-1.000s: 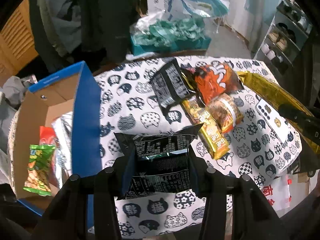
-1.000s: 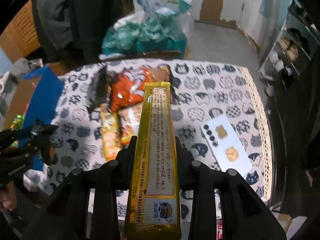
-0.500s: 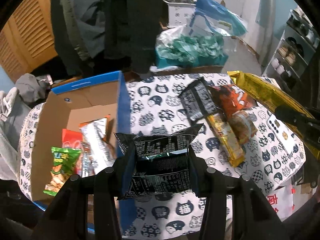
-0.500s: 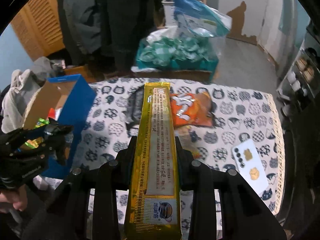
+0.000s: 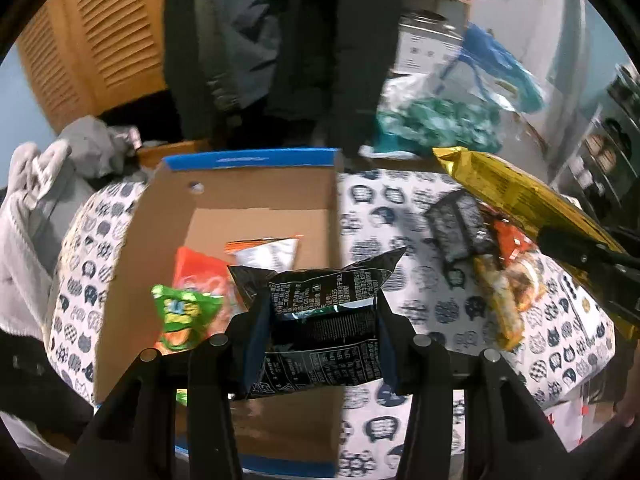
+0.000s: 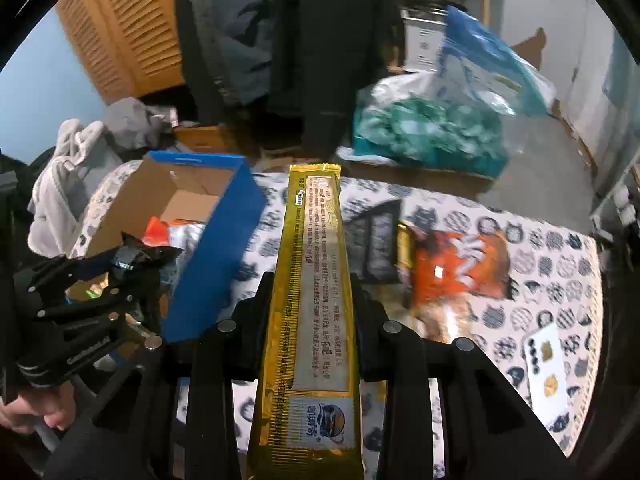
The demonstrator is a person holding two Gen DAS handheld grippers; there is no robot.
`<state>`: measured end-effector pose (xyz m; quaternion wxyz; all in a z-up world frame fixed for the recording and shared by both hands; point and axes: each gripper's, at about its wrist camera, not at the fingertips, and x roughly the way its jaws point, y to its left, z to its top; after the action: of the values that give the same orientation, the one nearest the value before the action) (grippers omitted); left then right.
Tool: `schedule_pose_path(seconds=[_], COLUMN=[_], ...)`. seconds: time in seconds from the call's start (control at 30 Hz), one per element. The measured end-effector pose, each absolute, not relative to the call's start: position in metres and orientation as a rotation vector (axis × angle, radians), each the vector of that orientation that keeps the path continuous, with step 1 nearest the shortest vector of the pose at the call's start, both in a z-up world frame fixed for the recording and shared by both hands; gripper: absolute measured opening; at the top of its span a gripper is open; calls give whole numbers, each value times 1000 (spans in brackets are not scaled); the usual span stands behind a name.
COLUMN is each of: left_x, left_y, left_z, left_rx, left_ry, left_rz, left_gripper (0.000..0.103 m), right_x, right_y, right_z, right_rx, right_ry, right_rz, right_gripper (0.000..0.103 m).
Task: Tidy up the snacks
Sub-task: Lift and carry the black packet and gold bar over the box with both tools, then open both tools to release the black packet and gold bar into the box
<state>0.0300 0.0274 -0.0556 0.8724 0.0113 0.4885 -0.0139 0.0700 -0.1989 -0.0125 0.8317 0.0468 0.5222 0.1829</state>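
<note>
My left gripper point(image 5: 322, 322) is shut on a black snack bag point(image 5: 320, 288), which hangs over the right side of an open cardboard box with blue outer walls point(image 5: 256, 160). Inside the box lie a green bag point(image 5: 184, 312), an orange-red bag point(image 5: 200, 268) and a silver bag point(image 5: 268, 250). My right gripper point(image 6: 310, 300) is shut on a long gold packet point(image 6: 312, 248), held above the cat-print table just right of the box point(image 6: 216, 248). Left on the table are a black packet point(image 6: 378, 240), an orange bag point(image 6: 456, 268) and yellow-brown packets point(image 5: 500, 304).
A white phone point(image 6: 546, 364) lies near the table's right edge. Behind the table stand a teal-filled plastic bag point(image 6: 424, 132) and dark hanging coats point(image 6: 320, 40). Grey clothes point(image 6: 72, 176) are heaped left of the box. A hand point(image 6: 36, 416) holds the left gripper.
Both grippers have swung left and slightly up with their packets. The black bag has gone from over the table to over the box; the gold packet now sits beside the box's blue wall.
</note>
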Motion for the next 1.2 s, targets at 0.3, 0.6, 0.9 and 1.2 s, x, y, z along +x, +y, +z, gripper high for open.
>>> schedule_pose_path(seconds=[0.3, 0.6, 0.9, 1.2], left_x=[46, 53, 59, 47], left_y=[94, 118, 128, 149], left_z=[-86, -108, -115, -103], left_rx=[-82, -112, -154, -201], left_ry=[1084, 1129, 1164, 1149], left_rz=[73, 98, 118, 124], left_gripper=[48, 50, 66, 85], right_x=[87, 101, 112, 126], right_y=[-143, -90, -45, -6], right_z=[-11, -20, -39, -56], right_rx=[70, 36, 16, 30], right_ry=[1113, 1146, 1187, 1242], right_rz=[471, 539, 600, 646], right_gripper=[31, 31, 31, 31])
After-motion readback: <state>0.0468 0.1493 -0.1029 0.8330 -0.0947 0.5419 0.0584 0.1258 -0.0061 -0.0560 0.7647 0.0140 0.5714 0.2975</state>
